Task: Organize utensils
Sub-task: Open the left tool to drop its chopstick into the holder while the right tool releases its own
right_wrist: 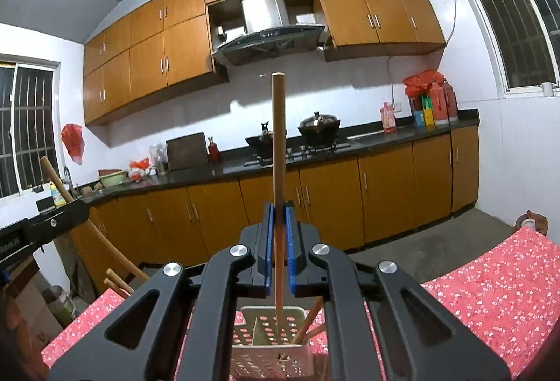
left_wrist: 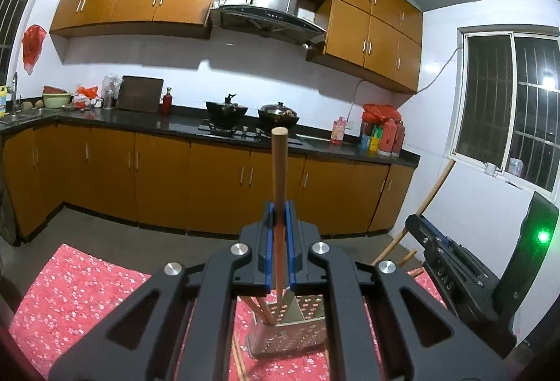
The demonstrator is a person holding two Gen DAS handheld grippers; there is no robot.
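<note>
Both the left tongs [left_wrist: 279,209] and right tongs [right_wrist: 279,209] clamp upright chopsticks [left_wrist: 280,171]; each should lower straight into the holder [right_wrist: 273,342] before releasing.

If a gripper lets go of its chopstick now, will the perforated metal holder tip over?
Probably not: the holder looks squat and broad, standing flat on the red tablecloth. The chopstick seems thin, stiff and light. Leaning sticks might nudge it slightly.
</note>
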